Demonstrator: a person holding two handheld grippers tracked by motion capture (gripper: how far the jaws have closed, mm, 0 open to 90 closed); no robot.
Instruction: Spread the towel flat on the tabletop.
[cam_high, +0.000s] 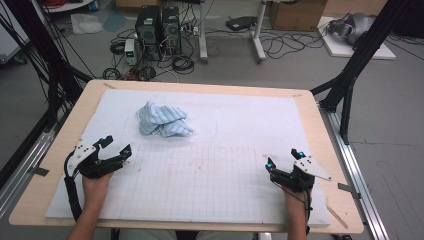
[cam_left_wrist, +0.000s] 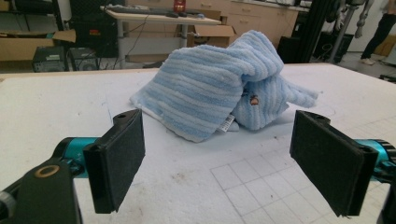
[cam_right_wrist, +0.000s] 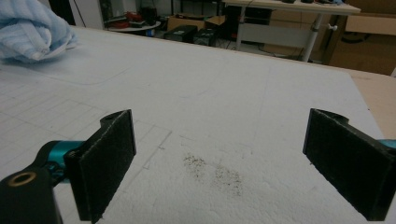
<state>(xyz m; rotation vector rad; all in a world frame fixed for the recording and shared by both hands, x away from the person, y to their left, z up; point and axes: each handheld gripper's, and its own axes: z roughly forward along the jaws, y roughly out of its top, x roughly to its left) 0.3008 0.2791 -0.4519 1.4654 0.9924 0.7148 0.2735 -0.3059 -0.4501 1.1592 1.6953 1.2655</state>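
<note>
Towel (cam_high: 163, 120), blue-striped and crumpled, lies on the white mat (cam_high: 240, 125) in the high view, apart from the left gripper (cam_high: 116, 145) and right gripper (cam_high: 283, 157). Left gripper view adds its tag beyond spread jaws. Right gripper view: jaws spread over a dirty smudge (cam_right_wrist: 212, 172).

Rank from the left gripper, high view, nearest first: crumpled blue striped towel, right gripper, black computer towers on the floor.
1. Crumpled blue striped towel: just ahead and right of the left gripper.
2. Right gripper: across the mat, near edge.
3. Black computer towers: on the floor beyond the table.
</note>
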